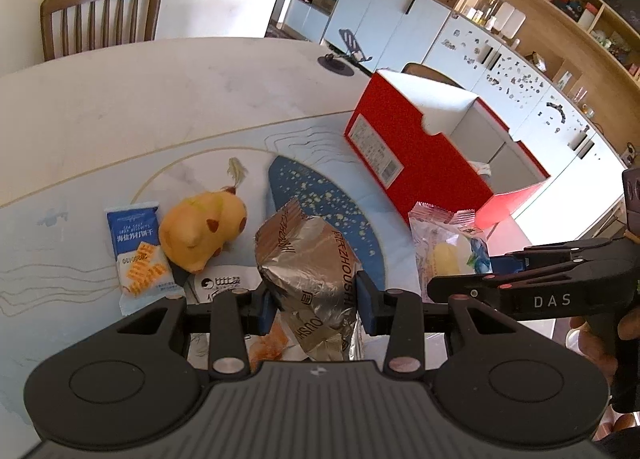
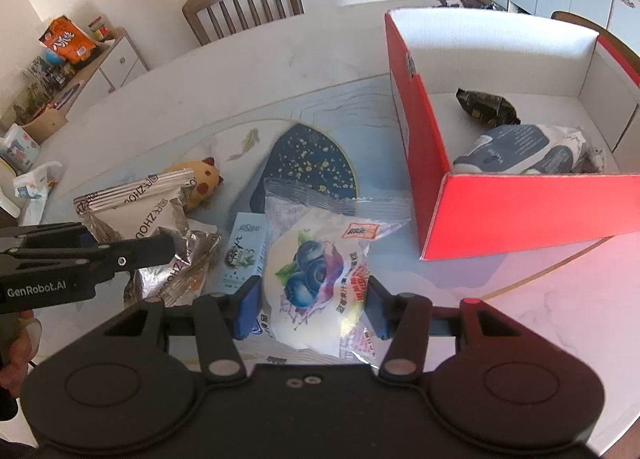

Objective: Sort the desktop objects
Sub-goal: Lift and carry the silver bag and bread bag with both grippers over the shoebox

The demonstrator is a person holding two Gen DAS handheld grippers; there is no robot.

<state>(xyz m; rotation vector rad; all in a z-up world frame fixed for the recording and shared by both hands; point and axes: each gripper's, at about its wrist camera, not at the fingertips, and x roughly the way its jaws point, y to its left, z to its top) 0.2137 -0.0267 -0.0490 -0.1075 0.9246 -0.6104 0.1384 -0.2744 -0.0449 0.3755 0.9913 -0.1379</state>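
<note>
Red box sits at 2 o'clock; your left gripper clamps the silver foil packet, your right gripper the blueberry pastry pack. Next, lift both in.

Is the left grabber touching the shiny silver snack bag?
Touching. The left wrist view shows the left gripper with both blue pads pressed against the silver snack bag.

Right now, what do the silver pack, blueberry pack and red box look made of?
Silver pack: metallized foil film, shiny, with sharp creases and glare.
Blueberry pack: thin plastic film, glossy and partly clear, with a serrated sealed edge.
Red box: likely cardboard, matte red outside and white inside, with flat stiff walls and a visible cut edge.
</note>
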